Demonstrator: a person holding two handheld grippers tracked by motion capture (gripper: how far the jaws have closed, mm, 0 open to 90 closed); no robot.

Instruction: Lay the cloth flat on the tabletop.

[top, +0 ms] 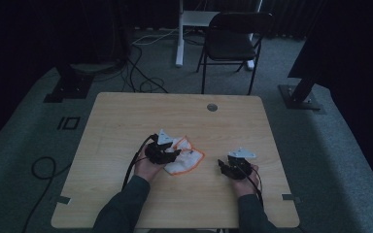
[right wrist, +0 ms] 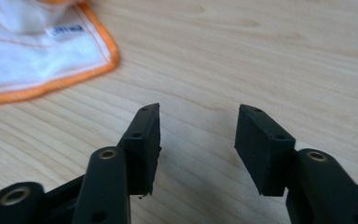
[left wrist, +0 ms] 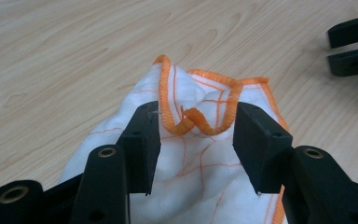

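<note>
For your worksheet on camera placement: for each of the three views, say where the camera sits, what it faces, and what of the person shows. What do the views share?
High view: above the person's side, looking forward and down on the table; forearms and both grippers show.
Left gripper view: rides the left gripper, open jaws astride the cloth.
Right gripper view: rides the right gripper, open over bare wood.
Shared: the orange-edged cloth.

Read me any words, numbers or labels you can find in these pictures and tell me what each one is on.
"10": dark marking on the grey floor left of the table, read from the high view.
Small blue-lettered tag on the white cloth: too blurred to read.
Nothing readable on the claws, the table or the chair.
</note>
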